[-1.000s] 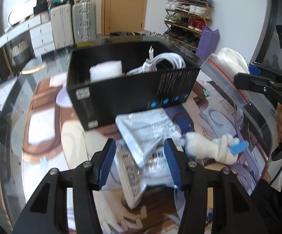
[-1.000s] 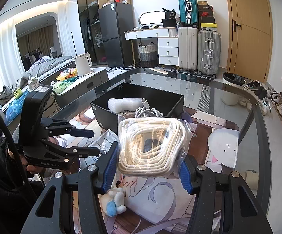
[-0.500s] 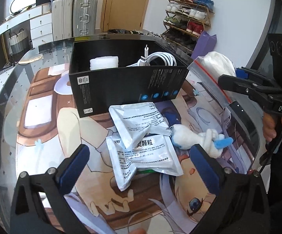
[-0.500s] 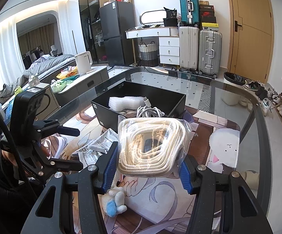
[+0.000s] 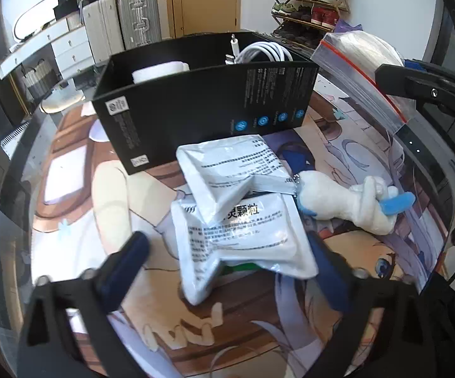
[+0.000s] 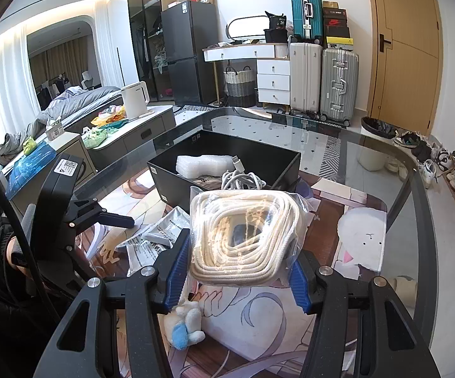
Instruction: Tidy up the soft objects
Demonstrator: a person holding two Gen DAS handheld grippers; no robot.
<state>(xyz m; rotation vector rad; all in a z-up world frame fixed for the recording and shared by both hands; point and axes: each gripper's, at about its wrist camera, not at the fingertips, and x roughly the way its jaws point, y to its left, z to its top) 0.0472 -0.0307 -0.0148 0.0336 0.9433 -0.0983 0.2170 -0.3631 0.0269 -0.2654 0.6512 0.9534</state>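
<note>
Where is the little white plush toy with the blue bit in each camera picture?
Left wrist view: the plush toy lies right of centre on the printed mat, touching the silver packets.
Right wrist view: the plush toy is at bottom centre, below the bagged rope that the right gripper holds.
Shared landmark: the black box, behind the toy in both.

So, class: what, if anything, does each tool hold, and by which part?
Right tool: the bagged rope coil, pads squeezing its lower left and right sides. Left tool: nothing; its jaws are closing around the lower sachet, not yet pressing it.
</note>
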